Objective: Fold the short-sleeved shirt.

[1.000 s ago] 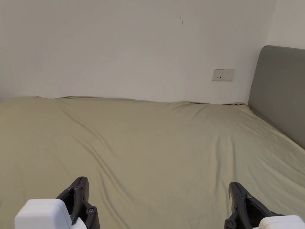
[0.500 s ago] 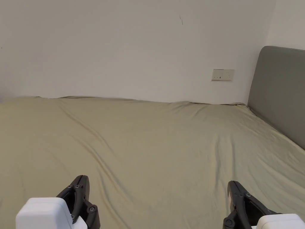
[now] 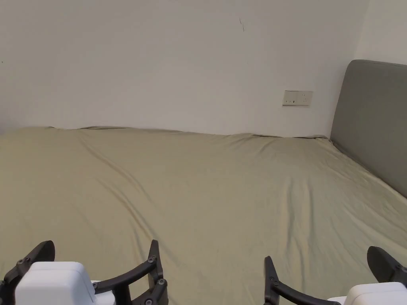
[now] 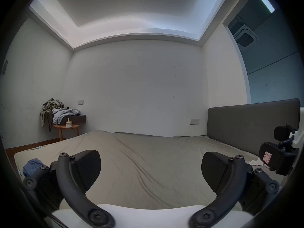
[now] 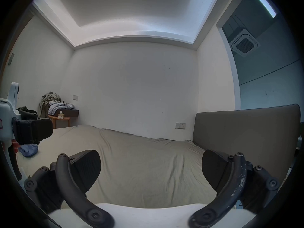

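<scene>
My left gripper (image 3: pixel 99 256) sits low at the near edge of the bed (image 3: pixel 206 186), jaws spread wide with nothing between them. My right gripper (image 3: pixel 322 260) is level with it, well apart to the right, and it too is wide and empty. From the left gripper view I look out between the two black pads (image 4: pixel 87 169) across the olive sheet, which is wrinkled in long diagonal creases. The grey headboard (image 3: pixel 373 119) stands at the right end of the bed, and a wall socket (image 3: pixel 297 98) sits on the white wall just left of it.

The only cloth on the bed is a crumpled blue garment (image 4: pixel 32 165), which I take for the shirt. It lies bunched near the far left end of the bed, well away from both grippers; in the right gripper view it (image 5: pixel 28 150) shows just below the left gripper. Beyond that end, a small round wooden table (image 4: pixel 66 130) stands in the corner, with a heap of clothes (image 4: pixel 56 110) on a dark shelf above it.
</scene>
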The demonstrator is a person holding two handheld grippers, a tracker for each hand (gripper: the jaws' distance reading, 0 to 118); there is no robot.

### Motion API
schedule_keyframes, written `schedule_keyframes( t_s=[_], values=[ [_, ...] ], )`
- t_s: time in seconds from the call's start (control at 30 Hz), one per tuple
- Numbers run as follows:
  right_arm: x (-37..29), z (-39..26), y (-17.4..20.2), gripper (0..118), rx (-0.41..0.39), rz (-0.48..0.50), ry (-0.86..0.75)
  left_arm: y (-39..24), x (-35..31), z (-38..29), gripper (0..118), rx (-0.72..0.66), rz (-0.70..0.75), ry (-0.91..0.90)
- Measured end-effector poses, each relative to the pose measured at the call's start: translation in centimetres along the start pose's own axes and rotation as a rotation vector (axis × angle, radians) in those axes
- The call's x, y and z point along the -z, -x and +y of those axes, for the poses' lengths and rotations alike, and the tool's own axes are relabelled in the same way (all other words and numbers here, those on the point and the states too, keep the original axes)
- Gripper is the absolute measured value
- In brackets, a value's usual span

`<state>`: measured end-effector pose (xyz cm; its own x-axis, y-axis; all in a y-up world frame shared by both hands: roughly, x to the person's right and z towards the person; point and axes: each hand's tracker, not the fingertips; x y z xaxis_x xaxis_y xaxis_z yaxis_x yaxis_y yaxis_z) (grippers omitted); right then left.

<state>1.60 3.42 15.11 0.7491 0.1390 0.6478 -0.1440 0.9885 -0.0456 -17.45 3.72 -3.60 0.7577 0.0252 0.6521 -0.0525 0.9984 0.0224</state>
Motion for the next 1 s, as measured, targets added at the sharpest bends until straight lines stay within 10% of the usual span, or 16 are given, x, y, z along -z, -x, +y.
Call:
schedule_keyframes(
  t_s=[1.0],
  values=[
    [-1.4, 1.0, 1.0, 118, 0.003, 0.001, -0.013, 0.3, 0.2, -0.1, 118, -0.002, 0.026, 0.007]
  ],
)
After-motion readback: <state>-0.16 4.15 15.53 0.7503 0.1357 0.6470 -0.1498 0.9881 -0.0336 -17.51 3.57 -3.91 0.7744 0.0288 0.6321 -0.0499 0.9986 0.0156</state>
